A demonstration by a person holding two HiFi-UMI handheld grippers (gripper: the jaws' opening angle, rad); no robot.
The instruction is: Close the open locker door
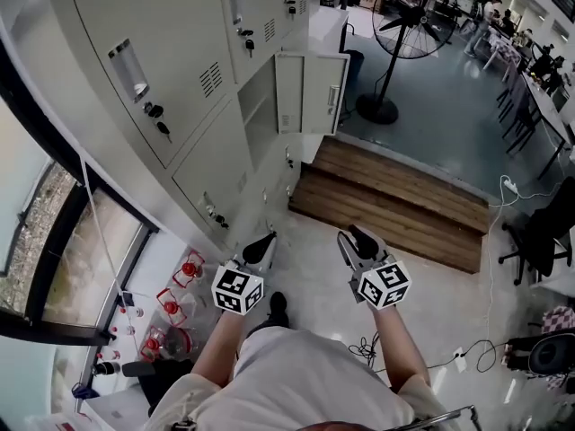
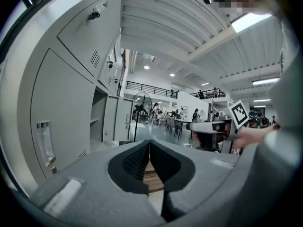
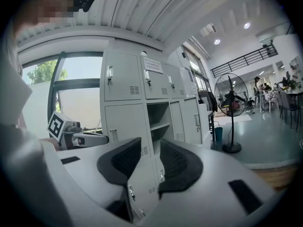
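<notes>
The grey locker bank (image 1: 171, 79) runs along my left in the head view. One locker stands open (image 1: 259, 106), its door (image 1: 289, 92) swung out toward the room, well ahead of both grippers. The same door shows in the left gripper view (image 2: 110, 119) and the right gripper view (image 3: 179, 121), beside the shelved opening (image 3: 158, 122). My left gripper (image 1: 266, 241) (image 2: 149, 143) is shut, tips together, with nothing held. My right gripper (image 1: 358, 236) (image 3: 150, 148) is open and empty. Both hang in the air over the floor, apart from the lockers.
A wooden step platform (image 1: 395, 200) lies ahead on the floor below the open locker. A pedestal fan (image 1: 395, 43) stands beyond it. A cabinet with a handle (image 1: 325, 92) sits right behind the open door. Red items (image 1: 175, 308) and cables (image 1: 467, 353) lie on the floor.
</notes>
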